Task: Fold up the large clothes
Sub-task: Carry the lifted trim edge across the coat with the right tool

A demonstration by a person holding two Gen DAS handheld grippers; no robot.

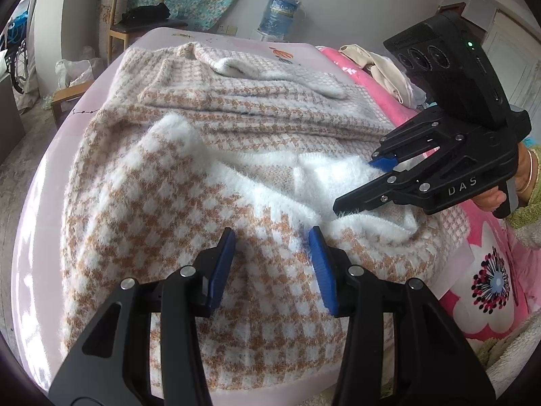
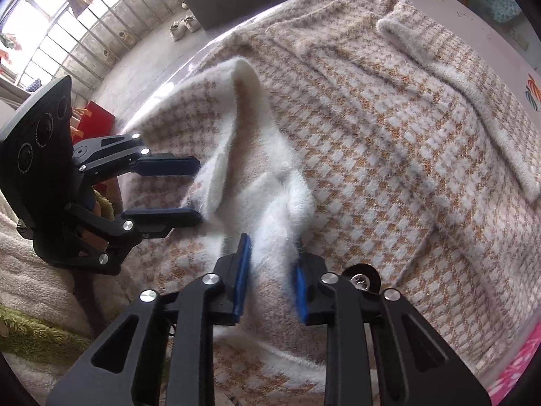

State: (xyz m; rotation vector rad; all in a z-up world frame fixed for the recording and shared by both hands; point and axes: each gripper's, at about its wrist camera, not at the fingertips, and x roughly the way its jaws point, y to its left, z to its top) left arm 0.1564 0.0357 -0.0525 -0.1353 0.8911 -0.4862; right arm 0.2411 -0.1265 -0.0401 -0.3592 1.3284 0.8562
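Left wrist view: left gripper (image 1: 272, 264) apart, right gripper (image 1: 358, 182) apart over sweater (image 1: 236, 128) on pink table (image 1: 50, 203).

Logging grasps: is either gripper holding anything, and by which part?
Left gripper holds nothing, jaws open. Right gripper: jaws straddle the white fuzzy trim of the sweater; a firm clamp cannot be told.

The left gripper (image 1: 273, 242) hovers low with jaws spread wide — nothing between them; the right gripper (image 2: 270, 253), angled in from the side, stands parted around white fabric.
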